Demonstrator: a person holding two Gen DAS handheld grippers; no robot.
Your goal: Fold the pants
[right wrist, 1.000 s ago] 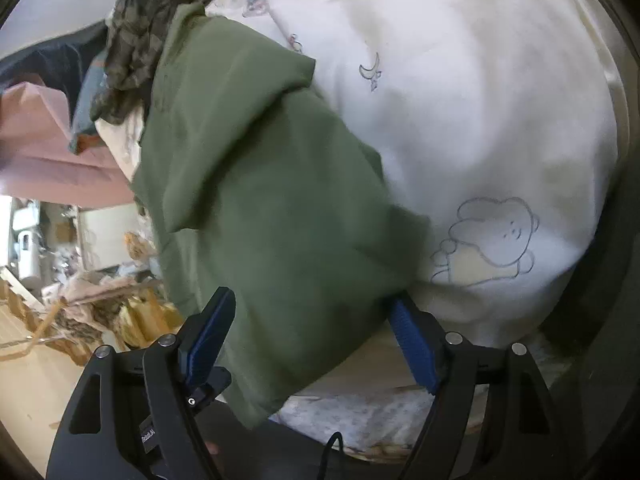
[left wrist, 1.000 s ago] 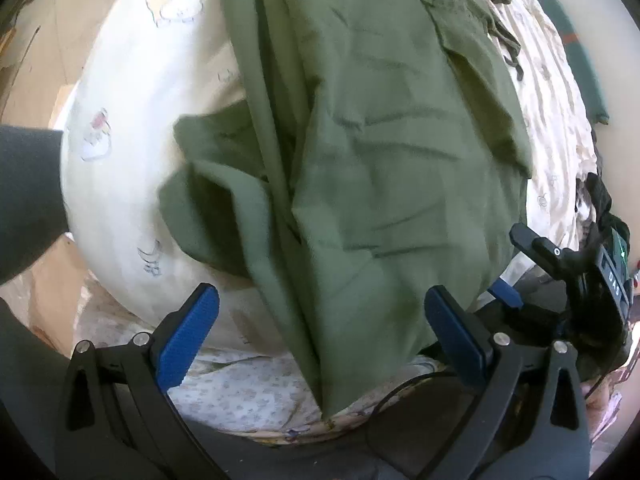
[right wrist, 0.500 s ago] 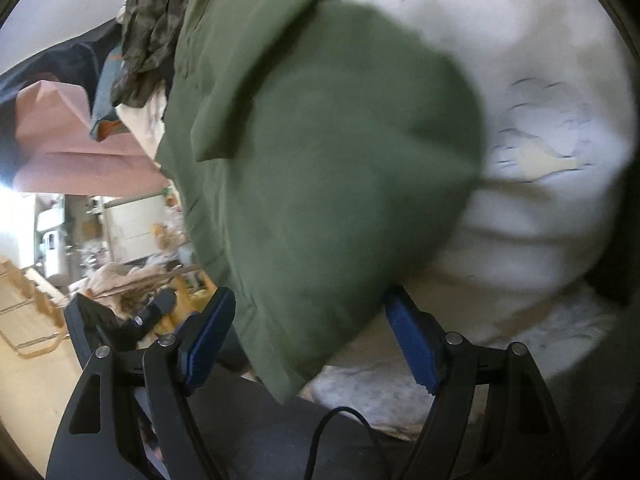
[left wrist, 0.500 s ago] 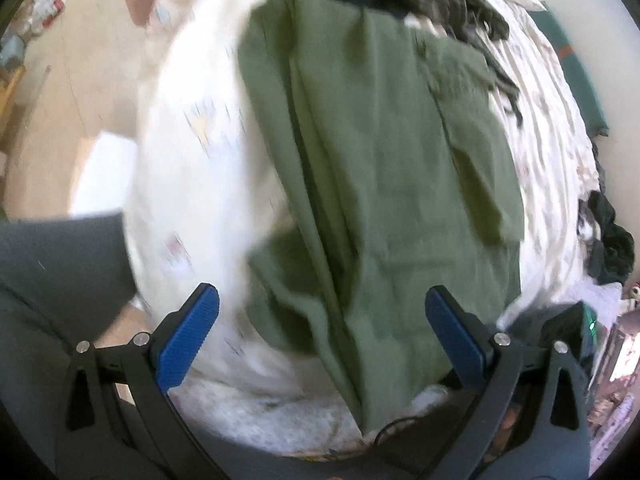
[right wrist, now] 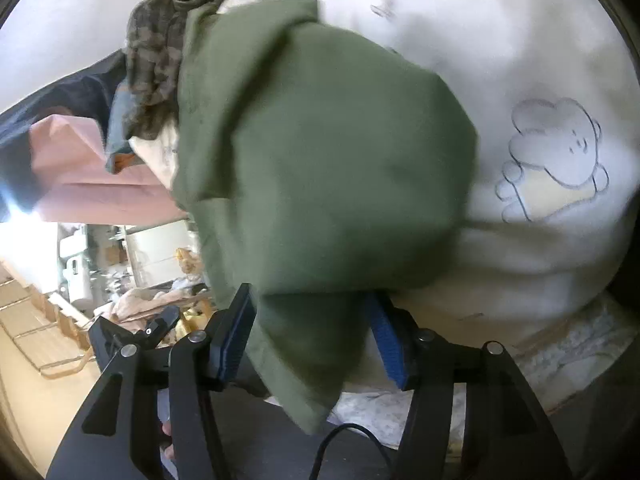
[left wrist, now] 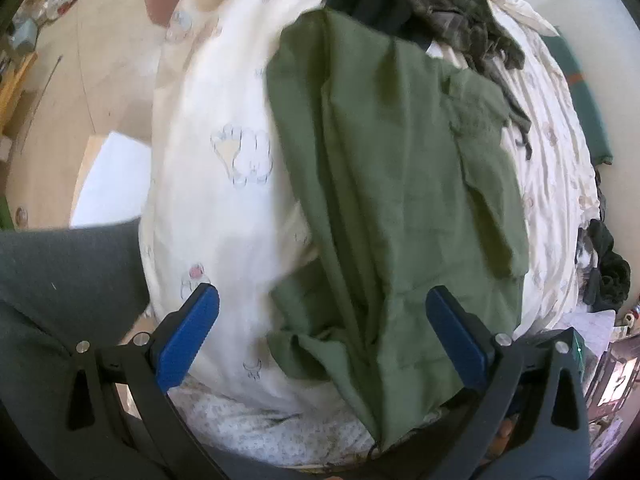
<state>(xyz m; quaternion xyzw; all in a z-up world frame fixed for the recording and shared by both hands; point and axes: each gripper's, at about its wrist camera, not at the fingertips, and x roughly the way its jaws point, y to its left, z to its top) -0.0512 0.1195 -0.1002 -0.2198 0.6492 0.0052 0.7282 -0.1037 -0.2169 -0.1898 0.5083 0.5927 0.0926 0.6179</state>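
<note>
- The green pants [left wrist: 400, 184] lie lengthwise on the white cartoon-print duvet [left wrist: 224, 168], a soft flat bed for folding.
- The right gripper [right wrist: 312, 340] is closing its jaws around the pants' near hem, cloth between the pads, probably to carry it over.
- The left gripper [left wrist: 320, 336] hangs wide and empty above the crumpled near edge.

No legible text, label, brand, number or sign in either view. The white duvet [left wrist: 224, 200] carries only outline cartoon animal prints [right wrist: 556, 160], without lettering; items in the background clutter are too small and blurred to read.
</note>
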